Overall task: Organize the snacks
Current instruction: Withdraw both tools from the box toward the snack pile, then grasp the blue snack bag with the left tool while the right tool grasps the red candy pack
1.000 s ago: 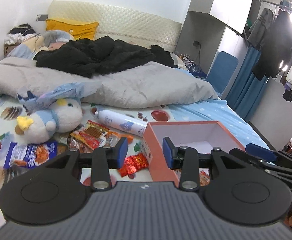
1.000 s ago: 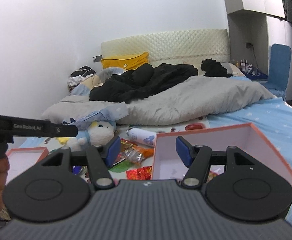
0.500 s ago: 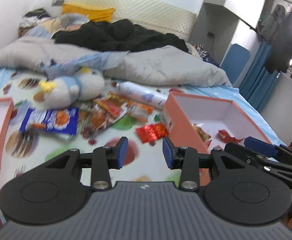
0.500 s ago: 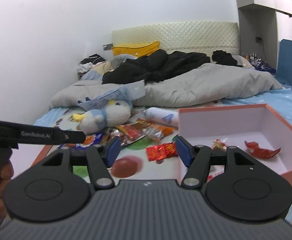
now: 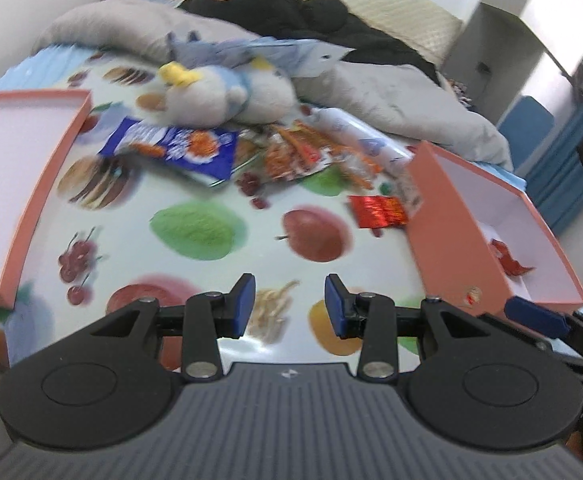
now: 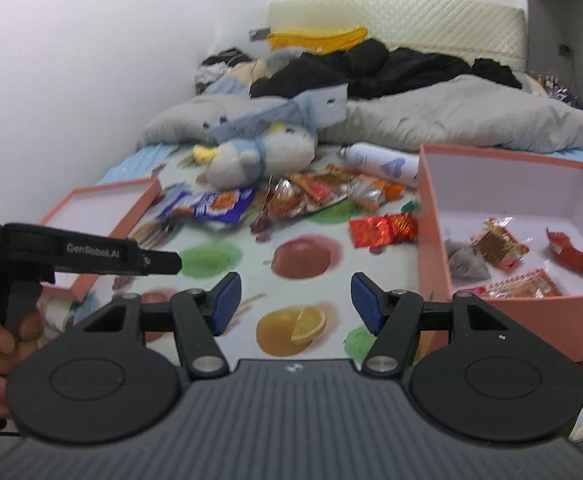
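Both grippers hang over the fruit-print sheet (image 6: 227, 256) with nothing in them. The left gripper (image 5: 290, 305) has its jaws partly open, and the right gripper (image 6: 296, 304) has its jaws open wider. Loose snacks lie in a heap (image 6: 315, 196) near the plush toy (image 6: 259, 156). A red packet (image 6: 383, 230) lies just beside the pink box (image 6: 431, 208), which already holds a few snacks. The shiny, thin packets could slip out of the jaws. A low swing might bump the box wall and tip it.
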### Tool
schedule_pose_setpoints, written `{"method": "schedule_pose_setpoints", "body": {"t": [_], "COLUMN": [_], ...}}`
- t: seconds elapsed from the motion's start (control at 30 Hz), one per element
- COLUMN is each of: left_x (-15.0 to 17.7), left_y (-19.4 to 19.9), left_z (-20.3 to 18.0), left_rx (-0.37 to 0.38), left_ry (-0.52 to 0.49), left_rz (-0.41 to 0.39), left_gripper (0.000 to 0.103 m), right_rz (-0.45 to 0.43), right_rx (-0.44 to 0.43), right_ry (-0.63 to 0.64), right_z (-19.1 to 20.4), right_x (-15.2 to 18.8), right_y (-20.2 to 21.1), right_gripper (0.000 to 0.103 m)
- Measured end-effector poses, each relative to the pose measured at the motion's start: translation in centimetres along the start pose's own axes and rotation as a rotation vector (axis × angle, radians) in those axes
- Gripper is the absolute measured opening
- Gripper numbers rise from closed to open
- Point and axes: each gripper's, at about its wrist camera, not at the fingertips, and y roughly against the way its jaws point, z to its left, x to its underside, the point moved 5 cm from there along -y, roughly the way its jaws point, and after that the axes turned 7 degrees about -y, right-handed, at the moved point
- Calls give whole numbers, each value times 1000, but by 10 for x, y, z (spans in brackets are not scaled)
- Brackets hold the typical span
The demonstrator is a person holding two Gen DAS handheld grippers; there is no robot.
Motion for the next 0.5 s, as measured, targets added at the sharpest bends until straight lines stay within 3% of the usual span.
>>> {"method": "schedule_pose_setpoints", "body": {"t": [0.1, 0.5], "left_x": [1, -22], "left_y": [-12, -83], "left_z": [18, 91], "left_rx": [-21, -29], "left_ry": [44, 256], "left_rz": [-3, -30], "left_gripper": [50, 55], "right_rz": [36, 92], "right_rx": [7, 46], "right_ry": [34, 127], "right_z": [5, 12], "right_x": [3, -20], "right_y": [-16, -102], "right_gripper": [63, 63]}}
